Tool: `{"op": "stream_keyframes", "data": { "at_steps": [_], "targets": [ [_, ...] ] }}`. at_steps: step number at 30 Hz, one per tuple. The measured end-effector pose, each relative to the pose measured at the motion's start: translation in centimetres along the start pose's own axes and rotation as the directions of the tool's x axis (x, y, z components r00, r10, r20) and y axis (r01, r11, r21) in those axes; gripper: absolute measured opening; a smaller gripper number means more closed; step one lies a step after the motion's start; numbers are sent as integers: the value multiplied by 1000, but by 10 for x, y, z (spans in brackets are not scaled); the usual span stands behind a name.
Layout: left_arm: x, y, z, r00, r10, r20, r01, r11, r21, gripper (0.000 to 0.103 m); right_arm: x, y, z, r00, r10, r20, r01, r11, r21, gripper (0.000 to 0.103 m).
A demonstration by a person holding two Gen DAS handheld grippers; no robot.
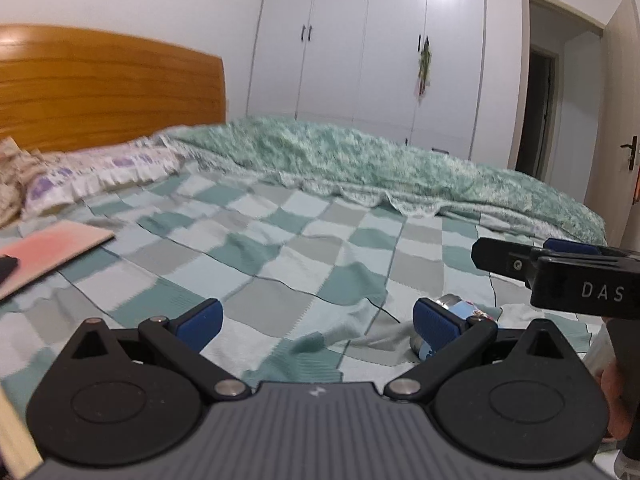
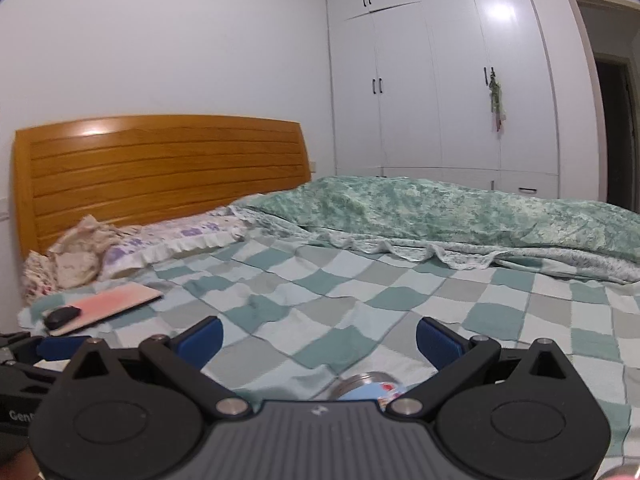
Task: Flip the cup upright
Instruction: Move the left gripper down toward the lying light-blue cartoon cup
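One bed fills both views, its checked blanket (image 2: 360, 292) in teal, grey and pale squares, with one green floral quilt (image 2: 460, 216) heaped along the far right and one wooden headboard (image 2: 164, 172) at the far left. One white wardrobe (image 2: 440, 80) stands behind. One frilled pillow (image 2: 176, 244) lies below the headboard, and one pink board (image 2: 116, 302) at the near left carries one black mouse (image 2: 62, 316).

The right gripper (image 2: 320, 338) hangs with its jaws wide apart; in the left view its body reads "DAS". The left gripper (image 1: 318, 318) is likewise spread, holding nothing.

One cup (image 1: 460, 312), metal-rimmed with a blue printed wall, lies on its side on the blanket near right, just behind the left gripper's right pad; whether anything is inside cannot be told.
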State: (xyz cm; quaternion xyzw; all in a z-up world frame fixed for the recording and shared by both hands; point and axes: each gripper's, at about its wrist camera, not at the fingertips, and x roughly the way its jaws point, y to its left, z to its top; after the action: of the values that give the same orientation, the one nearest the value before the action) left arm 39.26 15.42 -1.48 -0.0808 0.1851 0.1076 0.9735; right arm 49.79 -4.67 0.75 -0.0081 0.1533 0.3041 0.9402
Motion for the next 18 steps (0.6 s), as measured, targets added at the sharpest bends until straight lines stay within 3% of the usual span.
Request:
{"op": "stream_keyframes", "data": {
  "at_steps": [9, 12, 14, 16, 18],
  "targets": [
    [62, -33, -16, 986, -93, -140, 94, 996, -1, 103, 39, -40, -7, 994, -74, -81, 68, 994, -82, 103],
    [78, -47, -19, 976, -133, -170, 131, 991, -21, 103, 49, -61, -9, 990, -64, -124, 57, 997, -58, 103],
    [91, -54, -19, 964, -164, -208, 155, 986, -56, 103, 56, -74, -11, 987, -23, -160, 20, 1000, -22, 103],
    [108, -61, -19, 937, -219, -270, 201, 975, -93, 103, 62, -85, -12, 980, 0, -197, 1, 1000, 5, 103],
    [118, -63, -20, 925, -258, -280, 221, 962, -160, 103, 67, -90, -15, 975, -1, -221, 3, 1000, 6, 103]
  ]
}}
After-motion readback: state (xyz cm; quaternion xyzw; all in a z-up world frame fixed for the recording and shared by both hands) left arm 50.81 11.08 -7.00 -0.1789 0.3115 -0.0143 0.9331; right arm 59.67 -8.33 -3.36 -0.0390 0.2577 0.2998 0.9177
